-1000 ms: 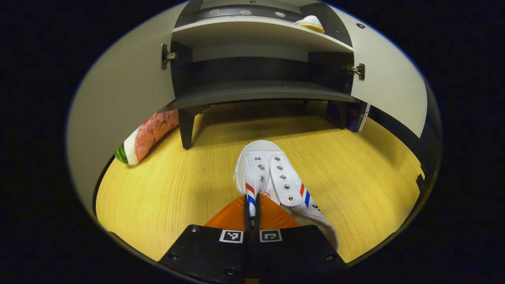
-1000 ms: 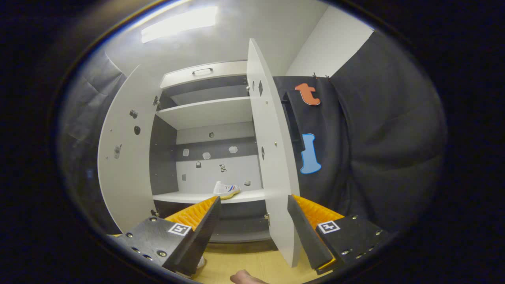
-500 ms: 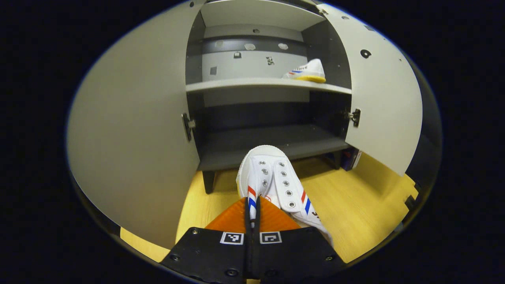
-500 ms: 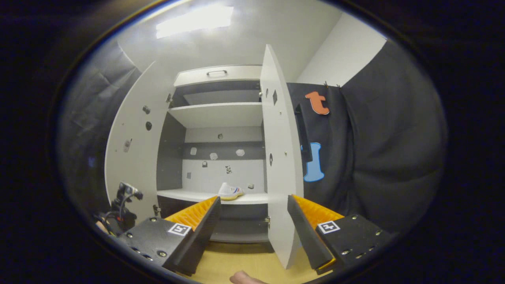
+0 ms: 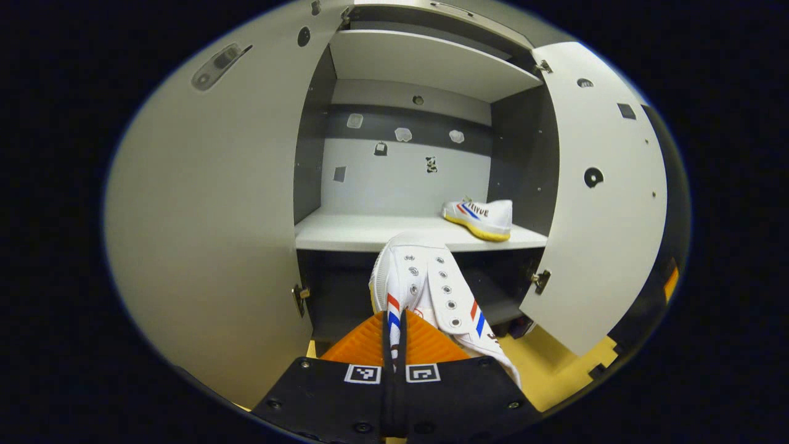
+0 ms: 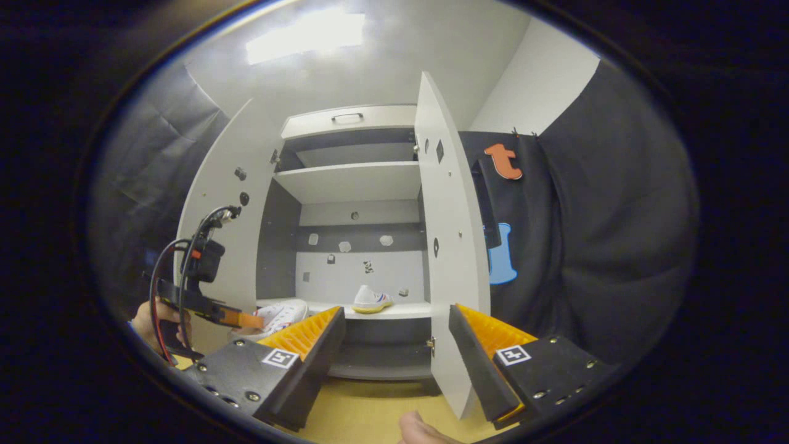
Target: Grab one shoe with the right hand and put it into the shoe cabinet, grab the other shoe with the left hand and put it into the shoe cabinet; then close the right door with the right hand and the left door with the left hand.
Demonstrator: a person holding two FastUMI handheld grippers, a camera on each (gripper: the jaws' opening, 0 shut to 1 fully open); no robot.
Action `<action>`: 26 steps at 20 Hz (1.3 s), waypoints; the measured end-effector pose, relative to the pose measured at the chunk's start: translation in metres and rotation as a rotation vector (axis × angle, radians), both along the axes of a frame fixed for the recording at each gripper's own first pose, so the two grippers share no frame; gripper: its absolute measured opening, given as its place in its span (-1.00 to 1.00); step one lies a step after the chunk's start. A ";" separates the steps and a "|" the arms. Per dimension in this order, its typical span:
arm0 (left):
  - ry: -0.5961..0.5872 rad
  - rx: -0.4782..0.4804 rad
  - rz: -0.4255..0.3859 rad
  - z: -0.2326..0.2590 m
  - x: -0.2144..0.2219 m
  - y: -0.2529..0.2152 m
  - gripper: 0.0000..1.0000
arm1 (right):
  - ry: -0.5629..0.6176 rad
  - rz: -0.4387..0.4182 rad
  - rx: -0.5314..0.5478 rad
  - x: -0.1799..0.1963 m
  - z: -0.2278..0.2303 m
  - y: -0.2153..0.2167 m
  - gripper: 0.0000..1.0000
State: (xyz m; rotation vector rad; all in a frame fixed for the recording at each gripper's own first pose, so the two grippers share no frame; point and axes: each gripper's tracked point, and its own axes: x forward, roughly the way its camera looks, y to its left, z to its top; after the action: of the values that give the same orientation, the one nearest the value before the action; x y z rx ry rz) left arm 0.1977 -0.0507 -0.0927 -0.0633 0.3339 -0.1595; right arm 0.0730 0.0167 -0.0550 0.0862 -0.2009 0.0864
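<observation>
Gripping a white canvas shoe between the closed orange fingers of our left gripper, we hold it up in front of the open shoe cabinet, its toe level with the front edge of the white middle shelf. Both pads pinch the shoe's side wall at the red and blue stripes; the eyelets face up and the toe points into the cabinet. From the right gripper view, the same shoe sits at the tip of the left gripper, held by a hand low on the left, just before the shelf and beside the left door.

On that shelf the other shoe already lies at the right end, near the cabinet's dark side wall, its yellow sole down and its striped side turned toward us. It shows small in the right gripper view too.

Our right gripper hangs back from the cabinet with its fingers spread wide and nothing between them. The right door stands edge-on just beyond its right finger. Both doors are swung fully open; the left door and right door flank the shelves. Yellow wood flooring lies below.
</observation>
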 end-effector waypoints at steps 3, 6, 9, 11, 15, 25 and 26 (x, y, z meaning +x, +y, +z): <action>-0.056 -0.018 0.016 0.046 0.038 -0.004 -0.99 | -0.001 -0.023 -0.001 -0.001 -0.003 -0.013 1.00; -0.065 -0.047 0.032 0.078 0.080 -0.005 -0.99 | -0.005 -0.001 0.044 -0.006 -0.004 -0.016 1.00; -0.081 -0.046 0.042 0.098 0.122 -0.008 -0.99 | -0.024 0.098 0.128 -0.017 0.004 -0.007 1.00; -0.066 -0.060 0.037 0.103 0.143 -0.015 -0.99 | -0.031 0.100 0.160 -0.017 0.007 -0.016 1.00; -0.007 -0.057 0.055 0.087 0.182 -0.026 -0.99 | -0.029 -0.028 0.145 -0.013 0.004 -0.053 1.00; 0.156 -0.022 0.116 0.007 0.249 -0.020 -0.96 | -0.034 -0.054 0.200 -0.031 0.006 -0.075 1.00; 0.181 -0.030 0.081 0.002 0.248 -0.025 -0.86 | -0.034 -0.066 0.200 -0.032 0.006 -0.079 1.00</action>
State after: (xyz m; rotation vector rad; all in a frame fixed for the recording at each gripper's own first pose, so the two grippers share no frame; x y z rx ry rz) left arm 0.4462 -0.0756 -0.0902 -0.1213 0.5087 -0.0787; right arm 0.0409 -0.0624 -0.0486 0.2774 -0.2461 0.0022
